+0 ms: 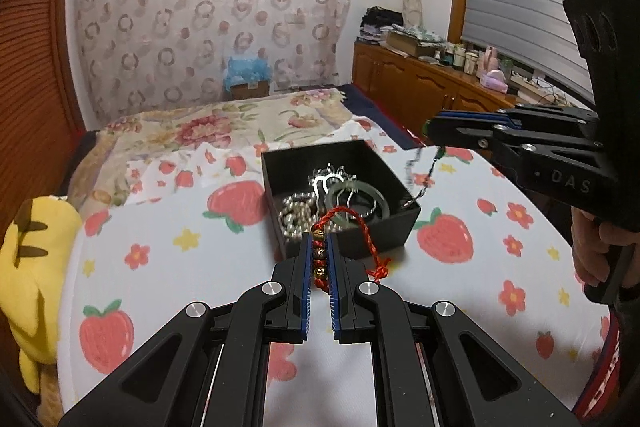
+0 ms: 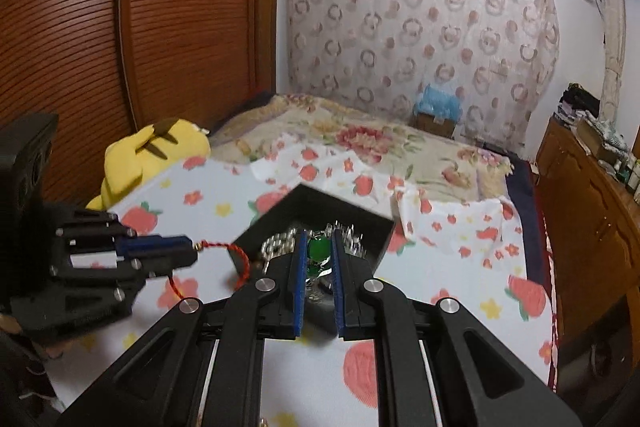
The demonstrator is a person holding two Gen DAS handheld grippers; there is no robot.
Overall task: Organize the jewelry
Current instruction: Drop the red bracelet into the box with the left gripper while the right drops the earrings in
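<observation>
An open black jewelry box sits on the strawberry-print cloth; it also shows in the right wrist view. It holds a pearl strand, a pale green bangle and a silver hair ornament. My left gripper is shut on a red cord bracelet with brown beads, at the box's near edge; its cord shows in the right wrist view. My right gripper is shut on a green-stone pendant, held above the box, its silver chain dangling over the box's right rim.
A yellow plush toy lies at the left edge of the cloth. A floral bedspread lies beyond the box. A wooden cabinet with bottles stands at the right. A wooden slatted door stands at the left.
</observation>
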